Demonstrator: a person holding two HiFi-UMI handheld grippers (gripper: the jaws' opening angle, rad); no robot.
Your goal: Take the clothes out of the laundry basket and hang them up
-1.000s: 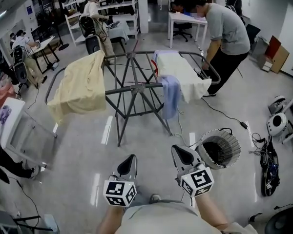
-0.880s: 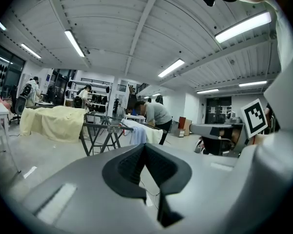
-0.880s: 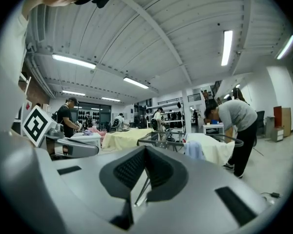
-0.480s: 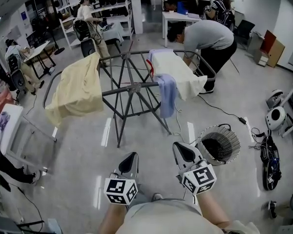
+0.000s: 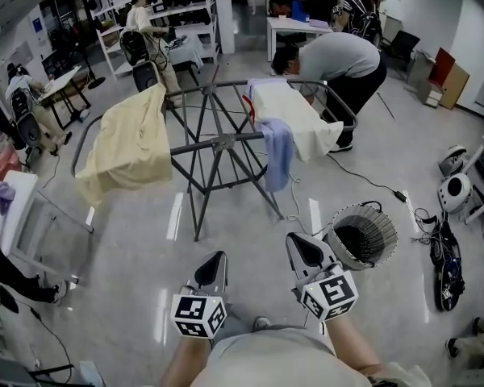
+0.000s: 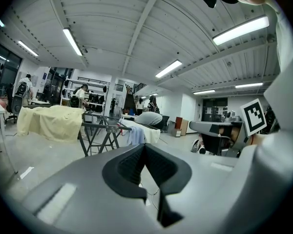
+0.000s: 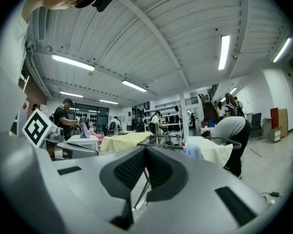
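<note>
A round wire laundry basket (image 5: 362, 241) stands on the floor at my right and looks empty inside. A grey folding drying rack (image 5: 218, 144) stands ahead. A yellow cloth (image 5: 127, 142) hangs over its left wing, a cream cloth (image 5: 294, 119) over its right wing, and a pale blue garment (image 5: 278, 153) dangles from the right side. My left gripper (image 5: 212, 268) and right gripper (image 5: 305, 251) are held low and side by side in front of me, both shut with nothing between the jaws. The rack (image 6: 100, 128) and its cloths (image 7: 210, 150) show in both gripper views.
A person in grey (image 5: 343, 59) bends over at the rack's far right end. A white table (image 5: 8, 208) stands at the left, shelves and desks with people at the back. A cable (image 5: 371, 184) runs across the floor; gear lies at the right (image 5: 448, 256).
The person in grey has bent lower over the rack's far end. My view has shifted slightly; both grippers stay in place and shut.
</note>
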